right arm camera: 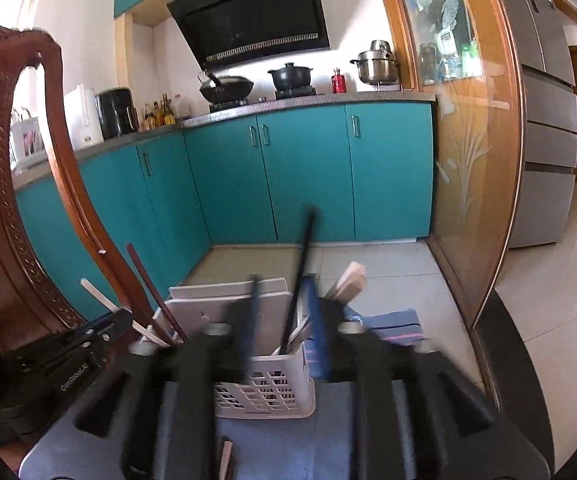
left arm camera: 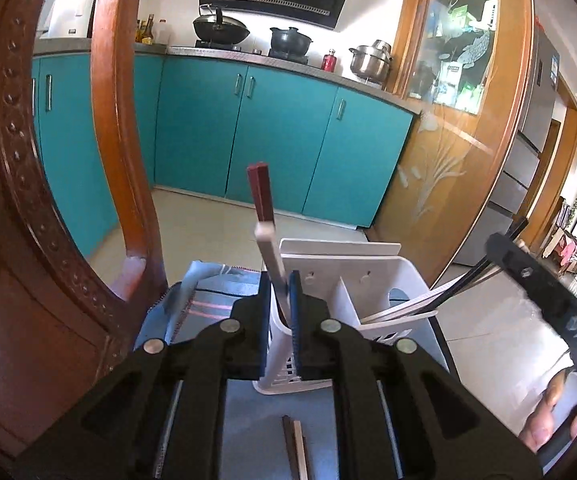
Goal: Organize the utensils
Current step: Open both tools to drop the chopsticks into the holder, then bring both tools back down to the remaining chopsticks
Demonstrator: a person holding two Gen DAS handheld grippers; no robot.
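My left tongs point(left arm camera: 279, 300) are clenched on a chopstick point(left arm camera: 266, 224), red top tilted toward eleven o'clock, its lower end already inside the white holder point(left arm camera: 372, 280) on the counter point(left arm camera: 248, 420). It looks light, stiff and slick, so I'd keep pinching mid-shaft. My right tongs point(right arm camera: 284, 320) look released around a black chopstick point(right arm camera: 302, 272) leaning at one o'clock in the holder, though blur hides any contact. Spare sticks point(left arm camera: 294, 448) lie at six.
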